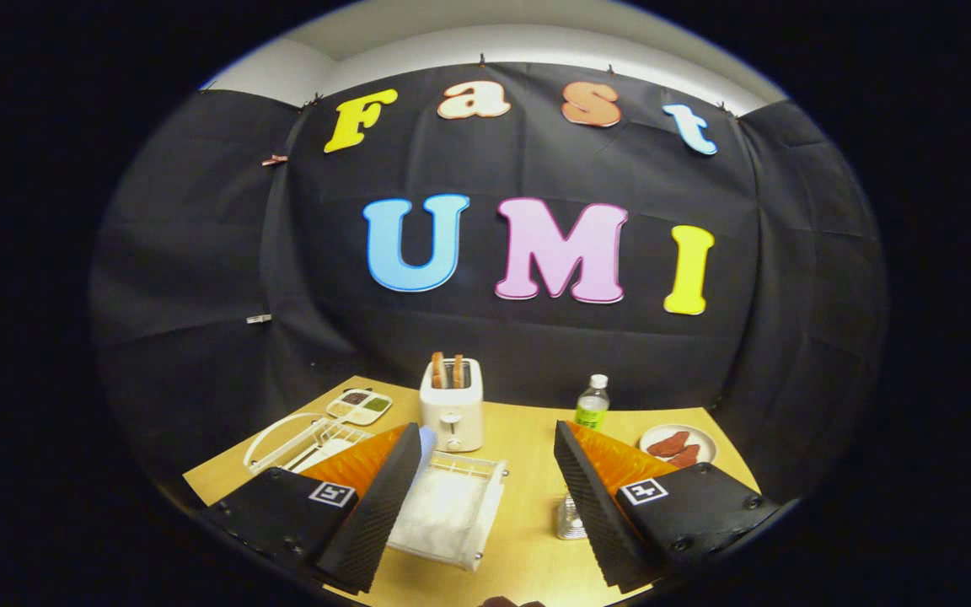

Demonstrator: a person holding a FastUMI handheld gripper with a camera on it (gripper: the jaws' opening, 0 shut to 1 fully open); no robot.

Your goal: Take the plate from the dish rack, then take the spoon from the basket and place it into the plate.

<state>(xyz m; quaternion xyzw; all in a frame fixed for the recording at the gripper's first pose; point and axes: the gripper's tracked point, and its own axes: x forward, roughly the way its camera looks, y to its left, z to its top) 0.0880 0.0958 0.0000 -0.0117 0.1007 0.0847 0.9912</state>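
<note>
— Where's my claw (485, 472)?

— Spread wide above the worktop (528, 438), holding nothing. I see bare wood between the fingers (376, 506).

— And the task's things?

— Just past the left finger sits a white wire basket (452, 506) with a white cloth in it; I can't make out a spoon. Further left is the white rack (296, 438), something pale lying in it, maybe the plate, I can't tell.

— What stands in the way?

— A small metal shaker (570, 518) against the right finger. Beyond the fingers, a toaster (452, 405) with two slices up, a bottle (592, 403), a sauce tray (359, 406) and a dish (678, 443) of reddish pieces.

— The room?

— Black cloth wall close behind the worktop's far edge.
</note>
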